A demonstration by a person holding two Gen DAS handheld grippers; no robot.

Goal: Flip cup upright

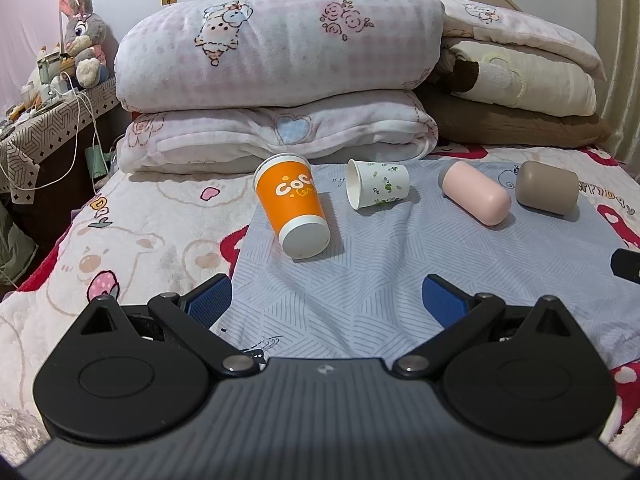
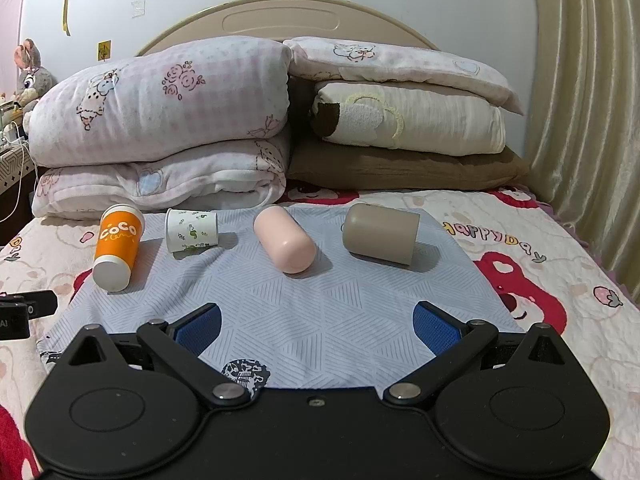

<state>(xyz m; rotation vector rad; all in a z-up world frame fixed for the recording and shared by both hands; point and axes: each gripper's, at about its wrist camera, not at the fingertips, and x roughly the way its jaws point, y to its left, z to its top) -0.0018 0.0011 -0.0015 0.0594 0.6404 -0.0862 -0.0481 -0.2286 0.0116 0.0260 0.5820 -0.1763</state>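
Four cups are lying on their sides in a row on the pale blue patterned cloth spread over the bed. Farthest left is the orange paper cup with the white "COCO" lettering, its white base pointing toward the cameras and its mouth toward the pillows. Just beside it is the small white paper cup with green leaf print, mouth facing left. Next over is the smooth pink plastic cup, rounded closed end toward the cameras, and then the taupe plastic cup, sideways with its rounded end to the left. None of them touch each other.

Left gripper hangs low over the near part of the cloth, blue-padded fingers spread wide, nothing between them. Right gripper is the same deal: jaws wide apart, holding nothing, well short of the cups.

Behind the cups there's a stack of pink checked folded quilts next to cream and brown pillows, all against a beige headboard. A grey plush bunny sits on the side table at the far left.
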